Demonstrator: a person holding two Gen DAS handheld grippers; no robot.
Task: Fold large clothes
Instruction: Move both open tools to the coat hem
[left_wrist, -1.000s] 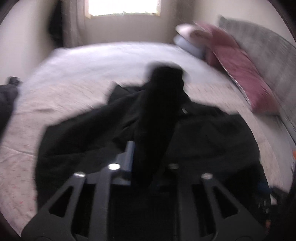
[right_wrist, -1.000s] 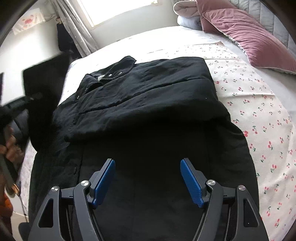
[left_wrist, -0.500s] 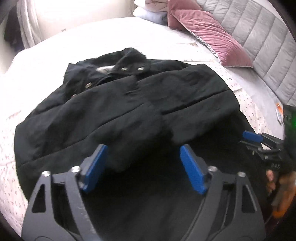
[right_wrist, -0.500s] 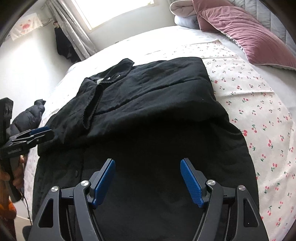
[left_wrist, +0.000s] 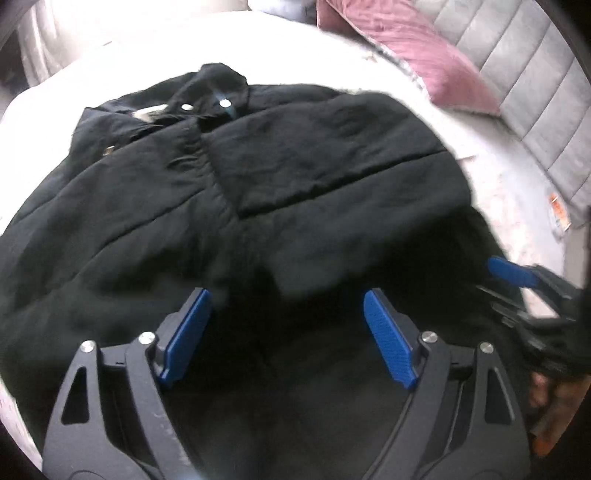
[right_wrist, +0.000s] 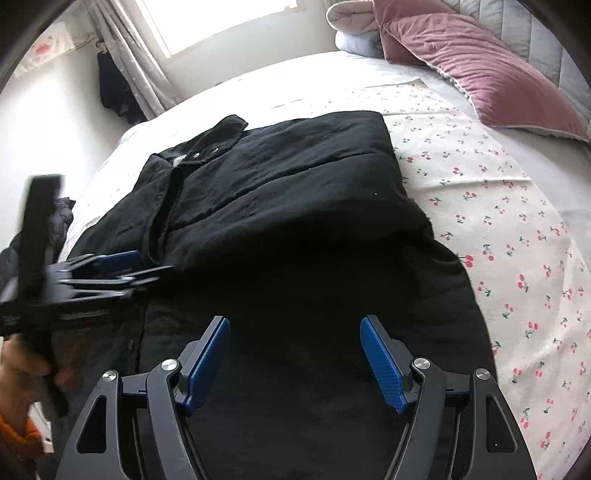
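I've dropped the left sleeve across the black jacket (right_wrist: 280, 206) on the bed (right_wrist: 480, 177); my left tongs (left_wrist: 284, 332) and right tongs (right_wrist: 295, 354) both gape empty over its near hem, ready for the next fold.

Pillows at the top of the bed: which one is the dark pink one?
The big velvety pillow leaning against the grey padded headboard is dark pink. The others, bundled to its left, are pale, whitish and light blue.

place: bedroom; signs: bed (right_wrist: 480, 206); pink pillow (right_wrist: 480, 70); curtained window (right_wrist: 207, 26)
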